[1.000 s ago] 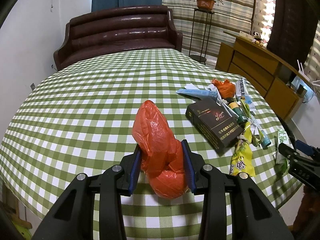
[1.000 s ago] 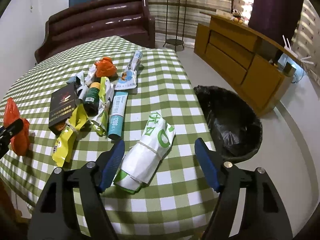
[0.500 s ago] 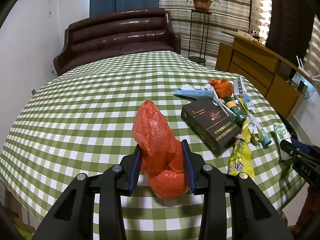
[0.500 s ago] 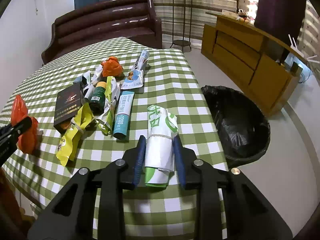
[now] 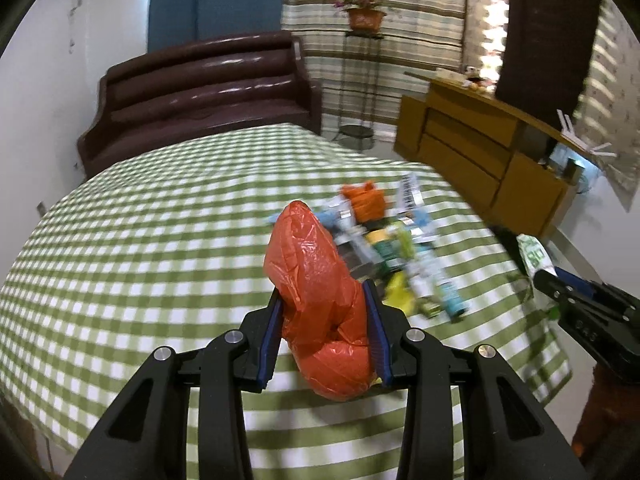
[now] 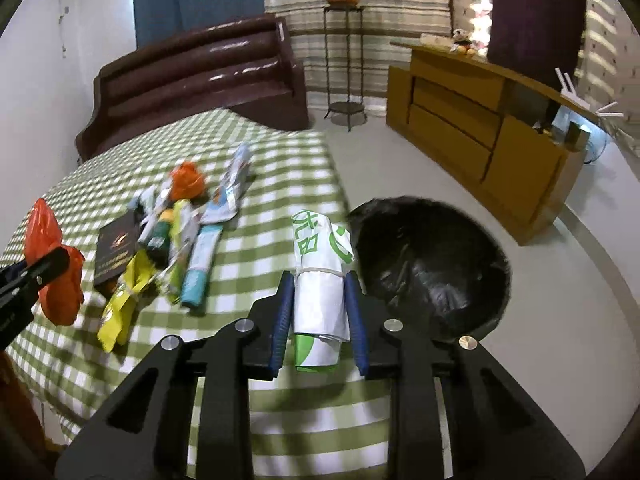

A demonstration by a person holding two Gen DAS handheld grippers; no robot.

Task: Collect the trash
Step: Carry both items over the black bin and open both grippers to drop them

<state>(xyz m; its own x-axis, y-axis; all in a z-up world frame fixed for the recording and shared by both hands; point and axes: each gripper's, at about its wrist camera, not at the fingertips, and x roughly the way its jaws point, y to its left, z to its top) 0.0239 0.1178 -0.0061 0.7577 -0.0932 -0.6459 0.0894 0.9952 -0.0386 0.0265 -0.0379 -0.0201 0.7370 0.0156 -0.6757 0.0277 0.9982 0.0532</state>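
Observation:
My left gripper (image 5: 325,312) is shut on a crumpled red plastic bag (image 5: 316,280), held a little above the green checked tablecloth (image 5: 140,248). My right gripper (image 6: 318,300) is shut on a rolled white and green packet (image 6: 320,264), lifted off the table near its right edge. That packet (image 5: 534,254) and the right gripper's fingers (image 5: 576,300) also show at the right of the left wrist view. The red bag (image 6: 52,264) shows at the far left of the right wrist view. A bin lined with a black bag (image 6: 432,268) stands on the floor just right of the packet.
A heap of trash lies on the table: a dark box (image 6: 116,248), a yellow wrapper (image 6: 120,308), a blue tube (image 6: 200,264), an orange bag (image 6: 188,180) and several wrappers. A brown sofa (image 6: 192,80) stands behind, a wooden cabinet (image 6: 480,128) to the right.
The right gripper's jaws closed on the white and green packet and lifted it toward the bin. The left gripper rose and moved toward the trash heap with the red bag.

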